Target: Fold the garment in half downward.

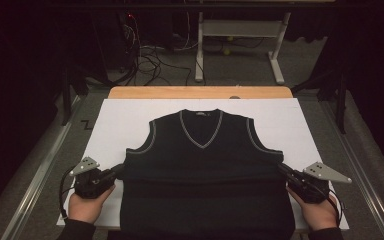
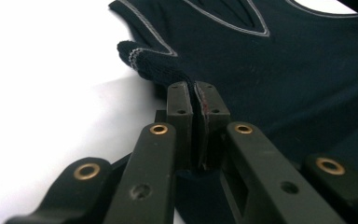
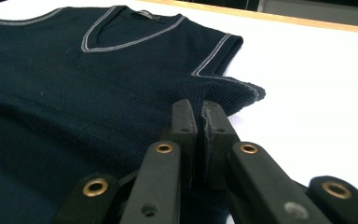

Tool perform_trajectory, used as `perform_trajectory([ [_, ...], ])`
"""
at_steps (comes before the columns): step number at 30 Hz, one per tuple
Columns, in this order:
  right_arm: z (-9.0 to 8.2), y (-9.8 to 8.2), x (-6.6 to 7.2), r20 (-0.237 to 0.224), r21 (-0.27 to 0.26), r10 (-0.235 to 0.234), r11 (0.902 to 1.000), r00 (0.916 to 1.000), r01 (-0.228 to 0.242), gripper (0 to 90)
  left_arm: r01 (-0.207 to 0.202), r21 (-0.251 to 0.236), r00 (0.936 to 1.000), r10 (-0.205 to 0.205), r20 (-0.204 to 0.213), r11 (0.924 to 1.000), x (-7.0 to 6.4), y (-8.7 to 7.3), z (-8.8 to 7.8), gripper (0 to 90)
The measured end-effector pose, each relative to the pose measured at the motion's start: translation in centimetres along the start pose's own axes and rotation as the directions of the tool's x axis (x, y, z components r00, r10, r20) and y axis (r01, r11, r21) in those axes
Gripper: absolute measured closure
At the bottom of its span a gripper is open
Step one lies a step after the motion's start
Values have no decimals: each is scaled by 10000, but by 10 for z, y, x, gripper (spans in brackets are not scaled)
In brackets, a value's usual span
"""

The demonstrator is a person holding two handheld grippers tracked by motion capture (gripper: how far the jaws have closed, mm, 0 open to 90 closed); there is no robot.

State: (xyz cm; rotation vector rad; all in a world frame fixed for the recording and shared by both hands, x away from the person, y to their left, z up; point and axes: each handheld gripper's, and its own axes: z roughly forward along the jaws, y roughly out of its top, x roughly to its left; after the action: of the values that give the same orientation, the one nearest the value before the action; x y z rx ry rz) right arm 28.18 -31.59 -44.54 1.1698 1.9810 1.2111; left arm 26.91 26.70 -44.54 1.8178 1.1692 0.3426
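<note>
Both tongs, left (image 1: 116, 173) and right (image 1: 286, 173), were clamped tight on the vest (image 1: 202, 170) side edges at mid-frame; lifting evenly would likely keep any fold square.

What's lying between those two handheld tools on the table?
The dark sleeveless sweater spans the whole stretch between the left tool and the right tool, each pinching one of its side edges; the high view shows this.

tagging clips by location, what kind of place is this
Probably a lab or recording workspace, not a home: a vest lies on a white sheet over a wooden table, with loose cables on the carpet behind and dark surroundings.
</note>
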Motion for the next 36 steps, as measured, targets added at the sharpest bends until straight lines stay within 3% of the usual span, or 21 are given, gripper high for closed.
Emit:
perform_trajectory([
  [5,-12,-12,11,-83,409,-319,9986,9995,322,857,-192,683,9996,177,215,9975,-8,-20,-11,816],
  [9,-19,-18,15,-131,558,-418,9975,9990,425,857,-72,854,9993,42,359,9963,-9,-32,-19,815],
  [14,-33,-31,25,-356,995,-523,9935,9980,556,856,-245,1381,9990,190,408,9901,-15,-45,-24,815],
  [25,-45,-45,32,-671,1399,-664,9873,9955,753,838,-163,1926,9983,53,573,9811,-14,-54,-20,797],
  [26,-45,-44,32,-732,1336,-505,9892,9960,599,771,-214,1886,9984,111,556,9818,-14,-53,-19,768],
  [27,-45,-44,32,-732,1336,-505,9892,9960,599,771,-216,1798,9985,123,524,9835,-14,-53,-18,768],
  [28,-45,-42,31,-844,1125,-274,9930,9961,369,641,-315,1499,9982,233,561,9882,-14,-51,-18,695],
  [29,-44,-41,31,-835,1071,-146,9940,9964,235,590,-395,1239,9980,330,539,9915,-14,-51,-18,661],
  [30,-44,-41,31,-835,1071,-146,9940,9964,235,590,-395,1239,9980,330,539,9915,-14,-51,-18,612],
  [31,-44,-39,30,-715,746,-12,9972,9974,66,494,-511,741,9978,477,464,9959,-14,-49,-19,561],
  [32,-44,-39,30,-715,746,-12,9972,9974,66,494,-511,741,9978,477,464,9959,-14,-49,-19,526],
  [33,-42,-37,28,-627,559,188,9983,9979,-153,414,-534,401,9983,524,240,9978,-14,-48,-18,458],
  [34,-42,-37,28,-627,559,188,9983,9979,-153,414,-561,233,9984,559,74,9982,-14,-47,-17,458],
  [36,-38,-36,25,-556,477,347,9983,9978,-320,356,-581,-200,9981,576,-227,9981,-12,-44,-14,352],
])
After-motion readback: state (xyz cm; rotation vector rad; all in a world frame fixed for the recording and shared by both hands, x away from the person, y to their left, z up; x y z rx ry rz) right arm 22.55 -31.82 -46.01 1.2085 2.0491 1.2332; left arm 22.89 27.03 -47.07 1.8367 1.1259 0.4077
